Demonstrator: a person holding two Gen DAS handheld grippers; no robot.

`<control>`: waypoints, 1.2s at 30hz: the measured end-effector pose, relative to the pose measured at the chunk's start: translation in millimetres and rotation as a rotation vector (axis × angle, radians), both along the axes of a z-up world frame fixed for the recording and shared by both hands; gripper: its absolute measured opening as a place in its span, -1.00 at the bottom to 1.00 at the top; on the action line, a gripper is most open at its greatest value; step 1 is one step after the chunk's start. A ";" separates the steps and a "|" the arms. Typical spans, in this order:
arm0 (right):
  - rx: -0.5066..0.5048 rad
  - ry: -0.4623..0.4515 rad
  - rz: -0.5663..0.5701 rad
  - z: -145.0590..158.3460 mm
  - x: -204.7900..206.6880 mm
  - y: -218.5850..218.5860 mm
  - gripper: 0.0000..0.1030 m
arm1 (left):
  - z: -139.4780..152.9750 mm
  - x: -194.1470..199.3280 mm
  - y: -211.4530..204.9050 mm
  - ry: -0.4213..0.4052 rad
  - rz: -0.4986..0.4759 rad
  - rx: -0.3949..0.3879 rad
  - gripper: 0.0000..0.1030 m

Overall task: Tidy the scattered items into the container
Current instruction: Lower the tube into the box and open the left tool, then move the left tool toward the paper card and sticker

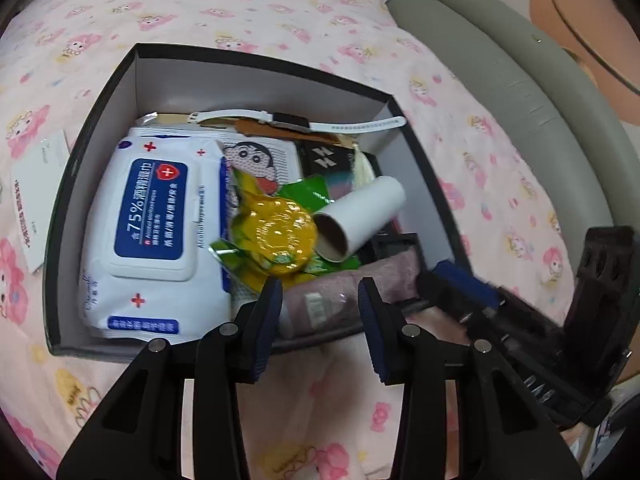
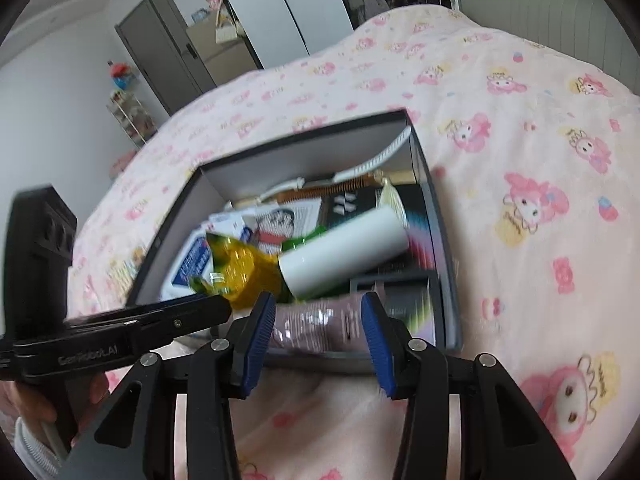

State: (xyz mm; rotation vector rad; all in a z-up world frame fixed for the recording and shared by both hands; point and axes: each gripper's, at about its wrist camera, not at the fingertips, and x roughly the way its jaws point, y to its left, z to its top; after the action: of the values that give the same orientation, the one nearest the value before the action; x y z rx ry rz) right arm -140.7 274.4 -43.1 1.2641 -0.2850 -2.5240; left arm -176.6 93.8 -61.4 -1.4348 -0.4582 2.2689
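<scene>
Items were gathered inside the black box (image 1: 100, 92) on the pink blanket (image 1: 280, 8): a wipes pack (image 1: 156, 232) at its left wall, a yellow packet (image 1: 276, 236) and white tube (image 1: 360, 216) at its middle. Just outside its near rim, the left gripper (image 1: 320, 296) and right gripper (image 2: 318, 308) were held spread and empty.

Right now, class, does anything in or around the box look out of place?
Yes. A white card lies on the blanket outside the box, left of it. Inside, the watch strap pokes over the right rim.
</scene>
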 end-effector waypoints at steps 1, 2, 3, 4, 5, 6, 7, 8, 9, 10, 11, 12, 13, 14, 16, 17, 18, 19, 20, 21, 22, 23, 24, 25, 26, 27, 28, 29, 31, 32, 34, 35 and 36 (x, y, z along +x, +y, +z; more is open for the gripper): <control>0.009 0.007 -0.002 0.9 3.3 -1.7 -0.19 | 1.5 3.1 -2.2 0.002 -0.001 0.021 -0.20; 0.016 0.012 -0.003 4.0 7.8 -3.6 -0.19 | 3.5 6.4 -4.1 0.006 -0.001 0.036 -0.10; 0.024 0.017 -0.004 7.2 12.2 -5.4 -0.19 | 6.9 10.5 -5.3 0.017 -0.002 0.036 -0.05; 0.028 0.022 -0.004 10.3 16.6 -7.3 -0.19 | 11.0 15.9 -6.4 0.032 -0.003 0.032 -0.01; 0.021 0.027 0.000 13.7 21.0 -9.4 -0.19 | 15.0 21.3 -7.4 0.046 -0.005 0.028 -0.01; 0.016 0.032 0.005 17.1 25.3 -11.8 -0.19 | 19.1 27.0 -8.4 0.061 -0.006 0.021 -0.01; 0.019 0.039 0.010 20.2 29.4 -15.2 -0.19 | 23.3 33.3 -9.1 0.077 -0.008 0.008 -0.01; 0.027 0.045 0.013 23.2 33.9 -19.6 -0.19 | 27.7 39.5 -10.0 0.093 -0.007 -0.006 -0.02; 0.036 0.050 0.016 26.1 38.4 -24.1 -0.20 | 32.4 45.9 -12.0 0.110 -0.001 -0.021 -0.02; 0.042 0.055 0.020 28.9 42.9 -28.4 -0.19 | 36.7 53.5 -15.0 0.126 0.001 -0.032 -0.02; 0.041 0.058 0.027 30.7 47.3 -32.3 -0.19 | 40.0 59.8 -18.1 0.133 -0.001 -0.035 -0.01; 0.039 0.060 0.033 32.5 51.7 -36.2 -0.20 | 42.9 66.0 -21.4 0.138 -0.001 -0.040 -0.01; 0.037 0.061 0.039 34.3 56.1 -40.0 -0.20 | 45.1 72.3 -25.0 0.139 0.000 -0.047 -0.01; 0.033 0.063 0.044 35.9 60.5 -43.6 -0.20 | 46.9 78.6 -28.7 0.140 0.000 -0.052 0.00; 0.026 0.063 0.052 37.9 67.9 -50.1 -0.20 | 48.5 89.8 -35.7 0.137 -0.001 -0.056 0.00; 0.022 0.061 0.052 38.7 72.4 -53.8 -0.19 | 49.2 95.1 -39.6 0.137 0.000 -0.057 0.00; 0.017 0.059 0.053 39.2 77.8 -57.3 -0.19 | 49.7 100.7 -44.5 0.139 0.003 -0.060 0.00; 0.015 0.056 0.057 39.3 83.2 -61.6 -0.20 | 50.2 106.3 -49.5 0.140 0.006 -0.063 0.00; 0.012 0.054 0.061 39.5 88.6 -65.8 -0.20 | 50.7 111.9 -54.4 0.142 0.009 -0.066 0.00; 0.011 0.052 0.066 39.7 93.8 -70.3 -0.20 | 51.2 117.5 -59.4 0.143 0.012 -0.069 0.00; 0.015 0.053 0.076 40.1 98.4 -75.7 -0.20 | 51.6 123.1 -64.3 0.145 0.015 -0.072 0.00; 0.019 0.054 0.085 40.6 102.9 -81.2 -0.20 | 52.1 128.7 -69.2 0.147 0.018 -0.075 0.00; 0.023 0.054 0.095 41.0 107.3 -86.9 -0.20 | 52.6 134.3 -74.2 0.148 0.021 -0.077 0.00; 0.028 0.055 0.106 41.4 111.3 -93.6 -0.20 | 52.9 139.9 -79.7 0.150 0.027 -0.081 0.00; 0.033 0.055 0.117 41.6 114.9 -100.2 -0.20 | 52.5 144.8 -86.3 0.150 0.039 -0.085 0.00; 0.036 0.056 0.128 41.1 117.3 -106.4 -0.20 | 51.9 149.0 -92.6 0.150 0.051 -0.087 0.00; 0.038 0.054 0.140 40.3 119.1 -112.9 -0.20 | 51.3 153.1 -98.9 0.151 0.062 -0.089 0.00; 0.034 0.047 0.157 37.9 119.1 -120.2 -0.20 | 50.5 157.1 -105.9 0.150 0.076 -0.089 0.00; 0.027 0.031 0.191 33.3 119.0 -134.7 -0.20 | 47.9 163.4 -120.7 0.142 0.103 -0.082 0.00; 0.023 0.024 0.208 30.9 119.0 -142.0 -0.20 | 46.6 167.0 -128.2 0.140 0.119 -0.087 0.00; 0.016 0.009 0.242 26.3 118.9 -156.6 -0.20 | 43.7 173.0 -141.5 0.139 0.156 -0.114 0.00; 0.012 0.001 0.259 24.0 118.8 -163.8 -0.20 | 42.2 175.4 -147.7 0.137 0.175 -0.126 0.00; 0.009 -0.007 0.276 21.6 118.8 -171.1 -0.20 | 40.4 177.3 -154.5 0.133 0.196 -0.132 0.00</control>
State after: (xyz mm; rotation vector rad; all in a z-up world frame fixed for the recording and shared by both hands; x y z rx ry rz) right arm -21.9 103.3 -21.5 1.2227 -0.0929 -2.2891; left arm 0.6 -60.8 -21.0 -1.3400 -0.4311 2.5757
